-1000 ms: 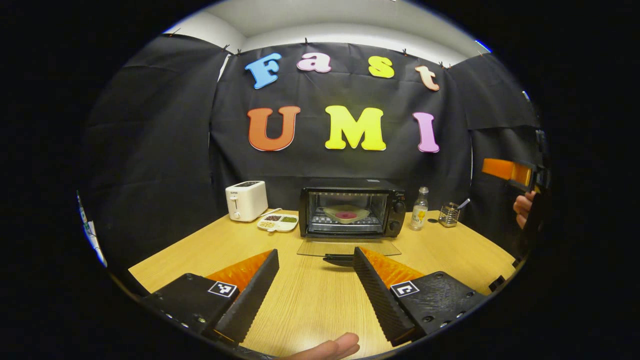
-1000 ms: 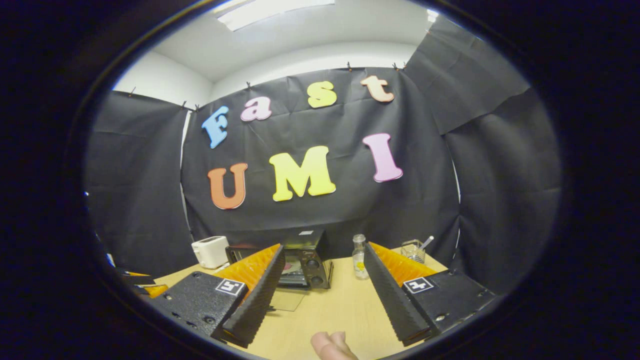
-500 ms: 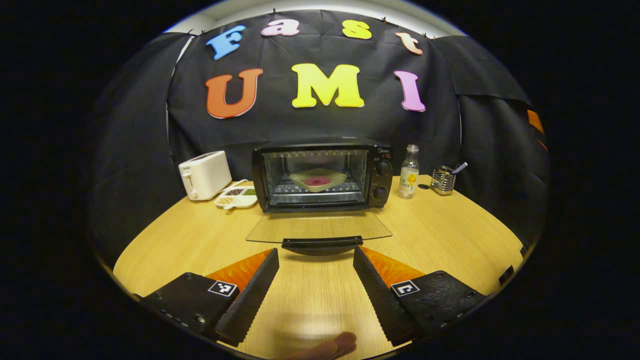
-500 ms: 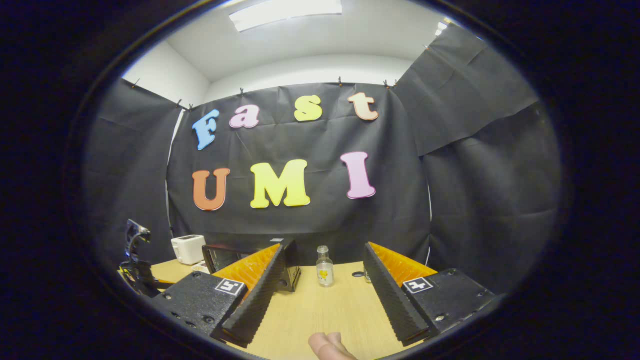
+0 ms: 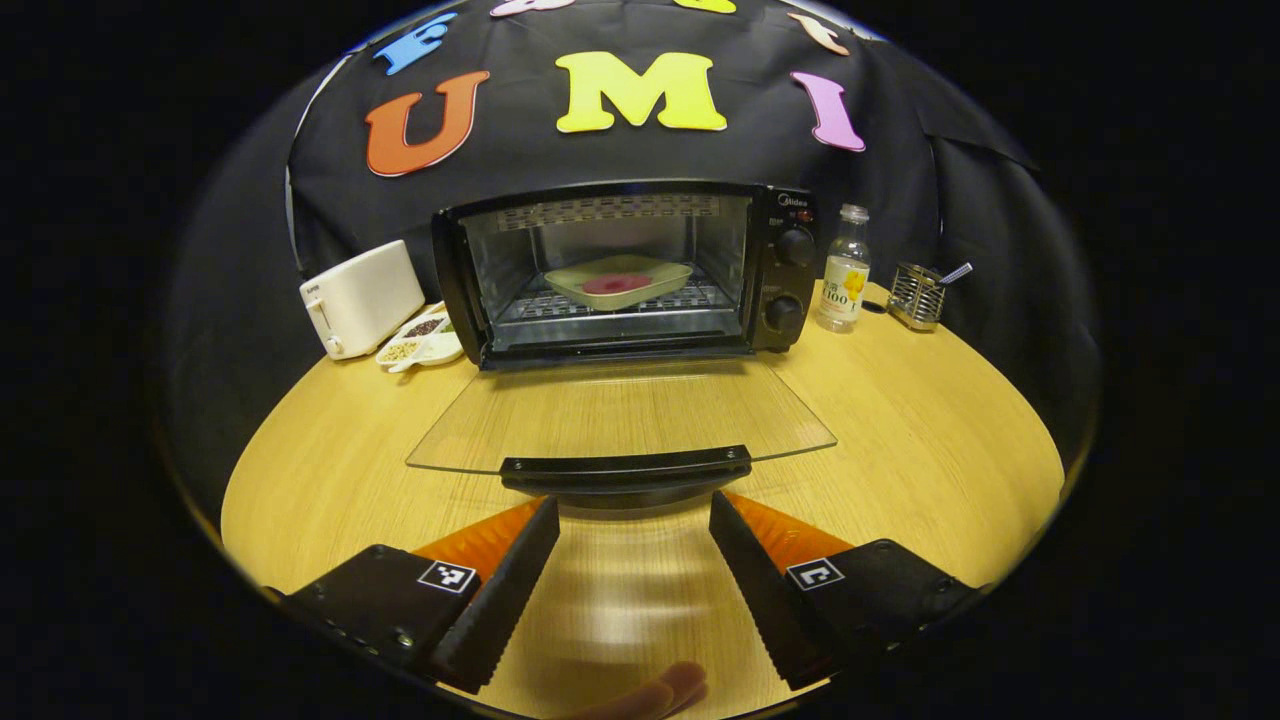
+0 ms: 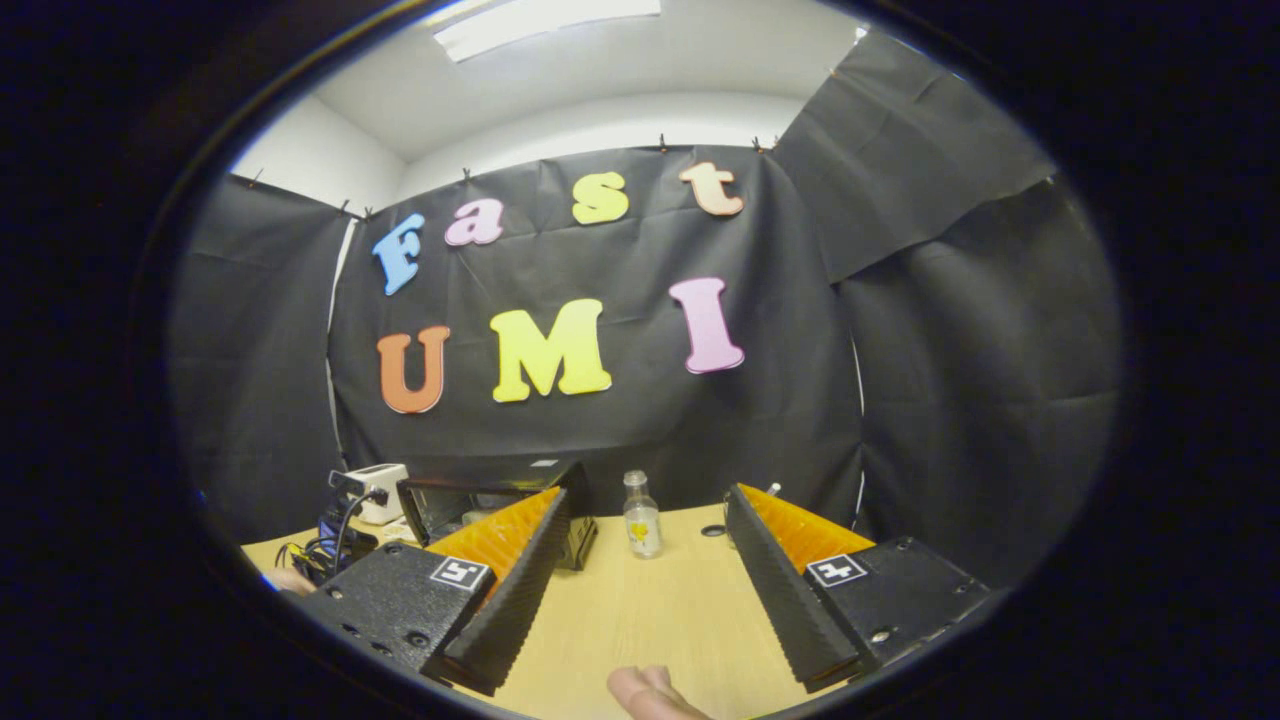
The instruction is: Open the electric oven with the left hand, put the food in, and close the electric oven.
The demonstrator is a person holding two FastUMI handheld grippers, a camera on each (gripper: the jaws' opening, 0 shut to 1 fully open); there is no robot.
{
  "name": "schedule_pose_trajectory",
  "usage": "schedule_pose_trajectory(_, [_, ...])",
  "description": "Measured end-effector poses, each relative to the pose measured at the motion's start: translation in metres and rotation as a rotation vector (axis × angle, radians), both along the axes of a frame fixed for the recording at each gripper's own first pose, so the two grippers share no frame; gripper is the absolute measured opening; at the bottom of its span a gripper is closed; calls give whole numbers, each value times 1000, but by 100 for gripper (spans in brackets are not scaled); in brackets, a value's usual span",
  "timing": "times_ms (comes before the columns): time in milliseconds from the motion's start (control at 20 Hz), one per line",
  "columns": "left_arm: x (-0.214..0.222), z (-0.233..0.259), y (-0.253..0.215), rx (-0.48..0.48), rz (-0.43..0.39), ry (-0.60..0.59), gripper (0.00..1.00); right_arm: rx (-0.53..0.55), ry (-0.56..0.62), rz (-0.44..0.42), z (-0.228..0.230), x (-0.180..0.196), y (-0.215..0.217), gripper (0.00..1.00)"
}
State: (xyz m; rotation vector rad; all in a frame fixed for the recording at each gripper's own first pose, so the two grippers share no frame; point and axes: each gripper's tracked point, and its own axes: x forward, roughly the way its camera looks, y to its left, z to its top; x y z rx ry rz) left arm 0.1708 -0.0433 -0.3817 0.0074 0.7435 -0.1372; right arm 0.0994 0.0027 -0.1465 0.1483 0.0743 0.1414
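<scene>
Risk: door handle slipping off the fingers, oven sliding back on tabletop.
Left hand-held gripper gapes empty just before the handle; food plate sits on the oven rack; right hand-held gripper open, idle right of the oven.

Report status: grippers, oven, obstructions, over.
Left gripper open, just short of door handle. Right gripper open, empty. Oven door down, food tray on rack. Nothing blocking.
</scene>
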Motion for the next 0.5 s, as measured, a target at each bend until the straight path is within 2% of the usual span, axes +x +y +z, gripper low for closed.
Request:
schedule_pose_trajectory(150, [9, -7, -2, -9, 3, 19, 96, 7, 2, -12, -5, 3, -8, 95])
schedule_pose_trajectory(200, [9, -7, -1, -8, 3, 29, 100, 7, 6, -13, -6, 3, -9, 95])
schedule_pose_trajectory(250, [10, -10, -2, -10, 4, 34, 97, 12, 12, -14, -7, 2, -8, 95])
schedule_pose_trajectory(500, [11, -9, -2, -9, 1, 33, 98, 10, 20, 28, -9, -5, 9, 95])
